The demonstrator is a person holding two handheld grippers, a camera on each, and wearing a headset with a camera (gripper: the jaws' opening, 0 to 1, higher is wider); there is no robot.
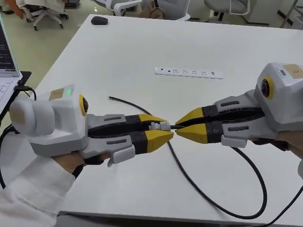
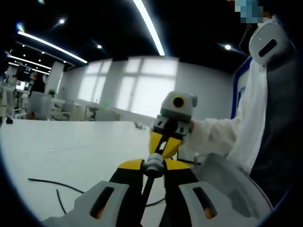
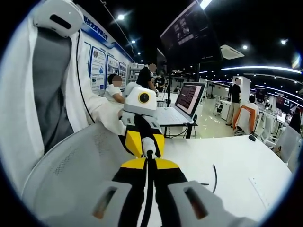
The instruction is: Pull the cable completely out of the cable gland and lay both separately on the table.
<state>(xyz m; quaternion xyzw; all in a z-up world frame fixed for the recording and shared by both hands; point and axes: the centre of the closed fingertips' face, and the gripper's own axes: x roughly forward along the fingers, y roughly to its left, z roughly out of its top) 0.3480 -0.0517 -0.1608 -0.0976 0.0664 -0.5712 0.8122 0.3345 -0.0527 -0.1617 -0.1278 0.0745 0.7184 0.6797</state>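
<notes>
Over the white table [image 1: 142,52], the two grippers meet tip to tip. My left gripper [image 1: 165,130] is shut on the small grey-white cable gland [image 1: 159,126], which sits between its yellow tips. The right gripper [image 1: 179,127] is shut on the black cable [image 1: 208,198] just beside the gland. From there the cable loops back over the table, and its free end [image 1: 111,98] lies behind the left gripper. The left gripper view has the gland [image 2: 154,164] in my left gripper [image 2: 154,166], with the right gripper [image 2: 164,147] close beyond. The right gripper view has the cable [image 3: 149,189] running along my right gripper [image 3: 148,163] to the gland [image 3: 148,144].
A white power strip [image 1: 188,72] lies mid-table behind the grippers. A black mouse [image 1: 99,20] rests near the far edge. An open laptop [image 1: 5,71] stands off the table's left side. Office chairs and several people are in the background.
</notes>
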